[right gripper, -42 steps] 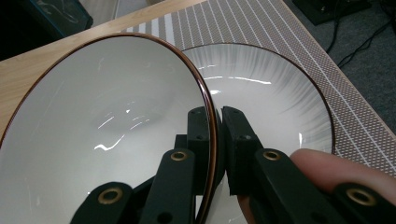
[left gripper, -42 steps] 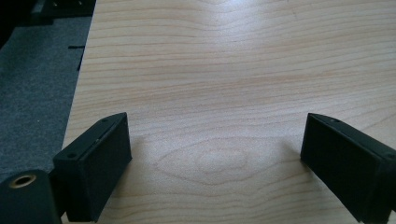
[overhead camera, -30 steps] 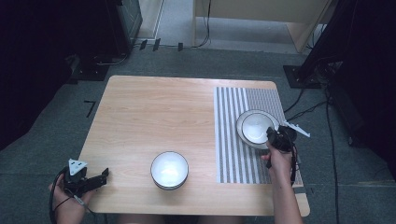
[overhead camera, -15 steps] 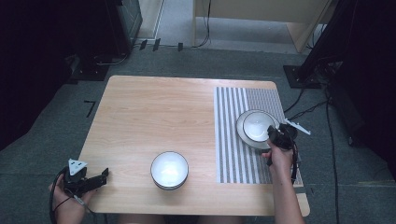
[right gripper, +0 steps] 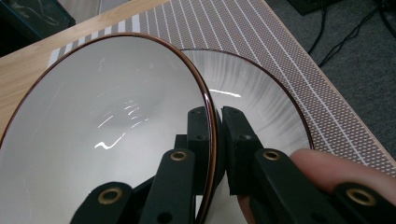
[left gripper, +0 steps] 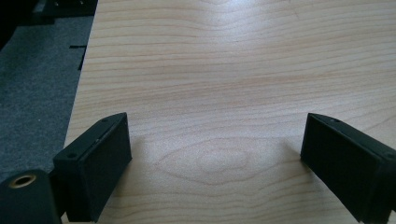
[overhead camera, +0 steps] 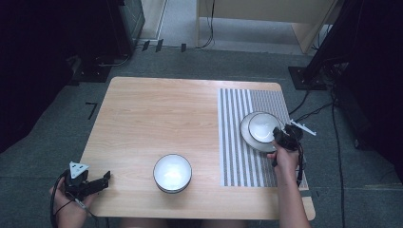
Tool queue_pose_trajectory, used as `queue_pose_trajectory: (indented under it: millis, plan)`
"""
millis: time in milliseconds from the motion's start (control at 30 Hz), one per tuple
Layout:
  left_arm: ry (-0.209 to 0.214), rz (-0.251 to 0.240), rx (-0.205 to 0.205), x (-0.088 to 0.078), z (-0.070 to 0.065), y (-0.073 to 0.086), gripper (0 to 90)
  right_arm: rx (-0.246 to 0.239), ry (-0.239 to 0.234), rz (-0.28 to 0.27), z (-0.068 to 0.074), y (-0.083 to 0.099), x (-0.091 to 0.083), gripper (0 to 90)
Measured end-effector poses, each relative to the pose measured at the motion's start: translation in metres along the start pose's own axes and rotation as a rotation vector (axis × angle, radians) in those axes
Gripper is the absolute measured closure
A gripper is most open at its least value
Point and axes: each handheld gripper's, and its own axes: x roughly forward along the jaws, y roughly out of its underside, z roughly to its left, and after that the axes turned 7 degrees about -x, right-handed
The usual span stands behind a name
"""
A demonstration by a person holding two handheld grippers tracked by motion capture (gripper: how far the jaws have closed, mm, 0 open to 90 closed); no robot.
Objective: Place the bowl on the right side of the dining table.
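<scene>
A white bowl (overhead camera: pixel 263 127) with a dark rim sits tilted over a white plate (overhead camera: pixel 248 135) on the striped mat (overhead camera: pixel 237 156) at the table's right. My right gripper (overhead camera: pixel 280 135) is shut on the bowl's near rim. In the right gripper view its jaws pinch the rim of the bowl (right gripper: pixel 107 135), one inside and one outside, at my right gripper (right gripper: pixel 218 116), with the plate (right gripper: pixel 261 102) behind. My left gripper (overhead camera: pixel 102 179) rests at the front left corner of the table. In the left gripper view, my left gripper (left gripper: pixel 215 154) stands open over bare wood.
A second white bowl (overhead camera: pixel 172 172) stands near the front middle of the wooden table (overhead camera: pixel 157 118). Cables and dark stands lie on the grey floor beyond the right and far edges. The table edge (left gripper: pixel 81 93) runs close to my left gripper.
My right hand has crept slightly away from the table's near edge with the bowl's rim in its jaws. The left gripper has not moved.
</scene>
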Motion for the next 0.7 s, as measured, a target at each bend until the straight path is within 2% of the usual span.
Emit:
queue_pose_trajectory:
  millis: [200,700]
  plan:
    - [-0.001,0.000,-0.002,-0.0001,-0.0001,0.0001,8.1,0.010,-0.001,0.000,-0.0015,-0.0006,0.0020,83.4]
    - [-0.003,0.000,-0.003,-0.0001,-0.0002,0.0002,8.1,0.075,-0.013,-0.003,-0.0058,-0.0014,0.0047,81.9]
